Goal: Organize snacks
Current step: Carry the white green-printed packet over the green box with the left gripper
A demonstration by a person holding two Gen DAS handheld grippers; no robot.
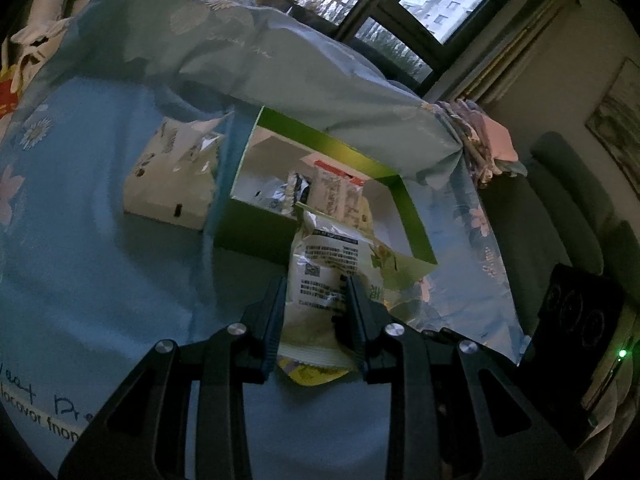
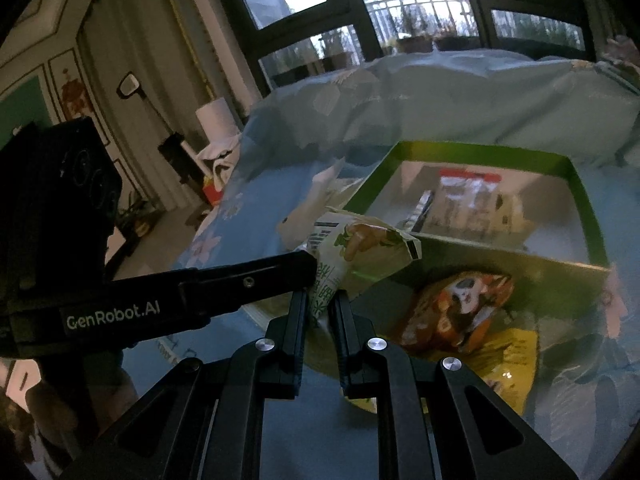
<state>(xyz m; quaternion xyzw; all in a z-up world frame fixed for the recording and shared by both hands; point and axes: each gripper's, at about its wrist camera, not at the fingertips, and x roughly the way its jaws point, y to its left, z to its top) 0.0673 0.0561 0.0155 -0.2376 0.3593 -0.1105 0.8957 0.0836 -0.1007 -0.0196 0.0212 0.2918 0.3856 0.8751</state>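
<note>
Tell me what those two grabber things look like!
Both are black. The left gripper and the right gripper each have two flat, ribbed fingers on angular arms with triangle-shaped holes and shiny round silver bolts. The left one's side says "GenRobot.AI" in white letters, and its boxy black camera block carries round lenses.

The left claw (image 1: 316, 280) is covering the lower part of the white snack packet (image 1: 328, 256), whose small print is too fine to read. A fold of blue bedsheet (image 1: 280, 60) is hiding the far corner of the green box (image 1: 256, 232) at frame centre. In the right wrist view, the packets inside the box are blurring into pale shapes at upper right, and the orange snack bag (image 2: 460, 304) is showing smeared, its lower edge running behind the right claw (image 2: 320, 300).
</note>
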